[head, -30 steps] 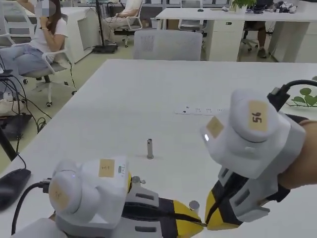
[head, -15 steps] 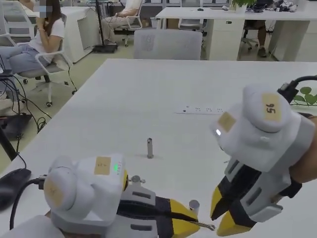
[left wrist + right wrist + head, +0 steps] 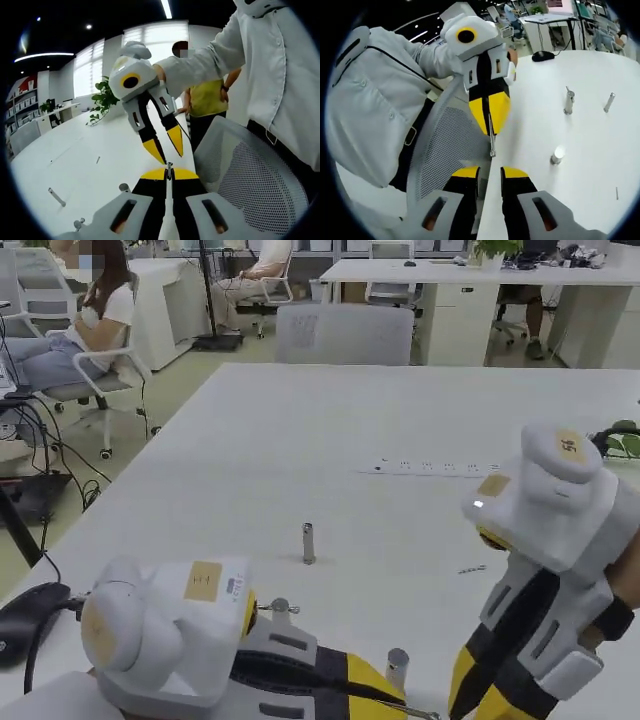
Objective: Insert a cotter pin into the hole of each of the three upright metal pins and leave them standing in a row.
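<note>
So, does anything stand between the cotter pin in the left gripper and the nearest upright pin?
Nothing visible does. The cotter pin juts from the shut left gripper, bare table between it and the nearest upright pin; the open right gripper hangs aside.

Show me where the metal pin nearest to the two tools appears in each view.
Head view: the metal pin stands near the bottom edge, right of centre.
Left gripper view: the pin is lower left of centre, just left of the left tool.
Right gripper view: the pin is right of centre, just above the right tool.
Shared landmark: the cotter pin clamped in the left tool.
</note>
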`<state>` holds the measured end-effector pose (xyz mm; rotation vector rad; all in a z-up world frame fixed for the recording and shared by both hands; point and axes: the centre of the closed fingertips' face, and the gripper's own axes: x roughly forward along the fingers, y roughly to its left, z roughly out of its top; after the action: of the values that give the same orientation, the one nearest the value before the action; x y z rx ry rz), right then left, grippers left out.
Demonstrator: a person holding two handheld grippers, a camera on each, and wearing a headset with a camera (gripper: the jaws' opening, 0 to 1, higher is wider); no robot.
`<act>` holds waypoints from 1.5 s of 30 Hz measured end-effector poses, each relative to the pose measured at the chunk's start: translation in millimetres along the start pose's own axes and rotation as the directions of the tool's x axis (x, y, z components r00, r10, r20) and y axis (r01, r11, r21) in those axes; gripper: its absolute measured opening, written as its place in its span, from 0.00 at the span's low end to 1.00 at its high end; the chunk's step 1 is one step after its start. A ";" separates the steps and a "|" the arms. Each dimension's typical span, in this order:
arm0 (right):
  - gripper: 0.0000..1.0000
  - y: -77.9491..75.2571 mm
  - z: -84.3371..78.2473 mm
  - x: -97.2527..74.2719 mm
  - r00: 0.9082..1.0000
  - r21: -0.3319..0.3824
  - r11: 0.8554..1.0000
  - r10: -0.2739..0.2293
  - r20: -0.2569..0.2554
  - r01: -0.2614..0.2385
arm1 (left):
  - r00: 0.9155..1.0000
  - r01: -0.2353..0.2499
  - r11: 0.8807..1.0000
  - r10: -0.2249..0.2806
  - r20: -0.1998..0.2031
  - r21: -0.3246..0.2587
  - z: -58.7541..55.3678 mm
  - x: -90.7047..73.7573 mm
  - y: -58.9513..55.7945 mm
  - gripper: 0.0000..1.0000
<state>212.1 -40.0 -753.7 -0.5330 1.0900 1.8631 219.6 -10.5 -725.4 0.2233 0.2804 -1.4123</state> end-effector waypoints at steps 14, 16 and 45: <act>0.15 25.0 9.0 6.3 0.968 0.048 0.972 0.224 0.114 -0.230 | 0.997 0.081 0.997 -0.081 0.007 0.008 7.3 6.2 -16.1 0.00; 0.14 28.1 11.4 5.7 0.962 0.050 0.966 0.244 0.125 -0.252 | 0.996 0.090 0.996 -0.090 0.009 0.013 8.4 6.6 -18.5 0.00; 0.05 14.9 16.7 0.4 0.998 -0.085 0.996 0.013 0.058 -0.008 | 0.999 0.051 0.998 -0.052 -0.011 -0.029 4.9 7.9 -9.4 0.01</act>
<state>200.3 -28.9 -738.3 -0.5188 0.9804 1.9285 211.6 -20.8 -723.2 0.2023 0.3172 -1.4573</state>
